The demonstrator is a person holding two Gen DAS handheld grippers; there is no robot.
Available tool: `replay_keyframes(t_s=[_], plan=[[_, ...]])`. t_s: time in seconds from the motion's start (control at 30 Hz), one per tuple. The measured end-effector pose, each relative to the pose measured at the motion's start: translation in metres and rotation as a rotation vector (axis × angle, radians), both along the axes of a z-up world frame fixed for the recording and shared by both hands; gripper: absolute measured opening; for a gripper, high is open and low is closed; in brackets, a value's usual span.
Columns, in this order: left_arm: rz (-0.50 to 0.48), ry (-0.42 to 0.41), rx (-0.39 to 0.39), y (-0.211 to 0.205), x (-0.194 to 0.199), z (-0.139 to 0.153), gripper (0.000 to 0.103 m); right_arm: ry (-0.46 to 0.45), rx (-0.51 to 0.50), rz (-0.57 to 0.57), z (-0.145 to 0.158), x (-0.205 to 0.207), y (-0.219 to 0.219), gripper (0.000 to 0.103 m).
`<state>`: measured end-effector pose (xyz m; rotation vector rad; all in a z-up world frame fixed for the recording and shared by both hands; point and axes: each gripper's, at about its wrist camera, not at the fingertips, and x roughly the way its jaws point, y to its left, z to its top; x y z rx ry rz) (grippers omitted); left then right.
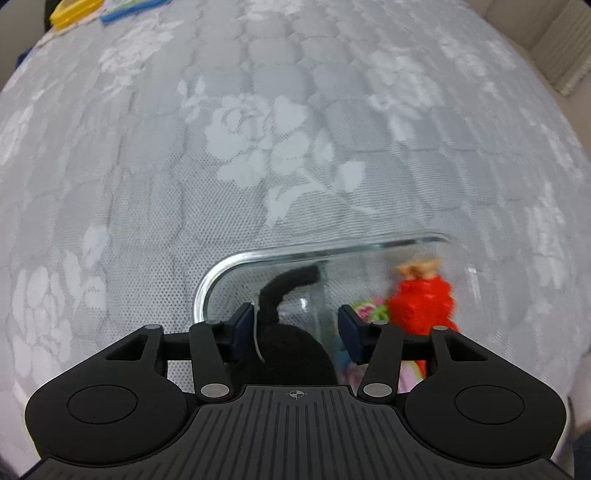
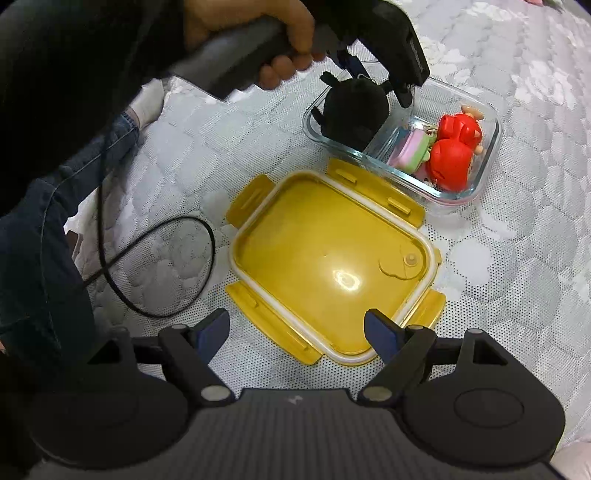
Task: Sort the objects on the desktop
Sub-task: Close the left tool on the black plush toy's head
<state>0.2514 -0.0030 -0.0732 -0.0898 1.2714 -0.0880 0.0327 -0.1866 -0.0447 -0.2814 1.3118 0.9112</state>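
Note:
A clear glass container with a divider stands on the quilted bed cover. Its left compartment holds a black plush toy; its right compartment holds red figures and a pink-green item. My left gripper hovers over the container rim, jaws open on either side of the black plush, with the red figure to the right. My right gripper is open and empty above the near edge of the yellow lid, which lies inside-up beside the container.
A black cable loops on the cover left of the lid. The person's jeans-clad leg is at the left. Yellow and blue items lie at the far left corner in the left wrist view.

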Motion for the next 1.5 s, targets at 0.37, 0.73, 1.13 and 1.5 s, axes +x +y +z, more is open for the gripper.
replay_keyframes(t_s=[0.37, 0.73, 1.13, 1.5], plan=[[-0.006, -0.009, 0.038, 0.001, 0.003, -0.027, 0.049, 0.025, 0.002, 0.007, -0.002, 0.001, 0.009, 0.081], [0.018, -0.063, 0.014, 0.009, 0.004, -0.010, 0.010, 0.041, -0.010, -0.025, -0.008, 0.007, 0.005, 0.081], [0.033, 0.002, -0.108, 0.015, -0.087, 0.008, 0.010, 0.007, 0.009, -0.023, 0.003, 0.001, 0.001, 0.081], [0.116, -0.083, -0.080, 0.017, -0.039, 0.027, 0.029, 0.010, 0.000, -0.020, 0.002, -0.001, -0.004, 0.082]])
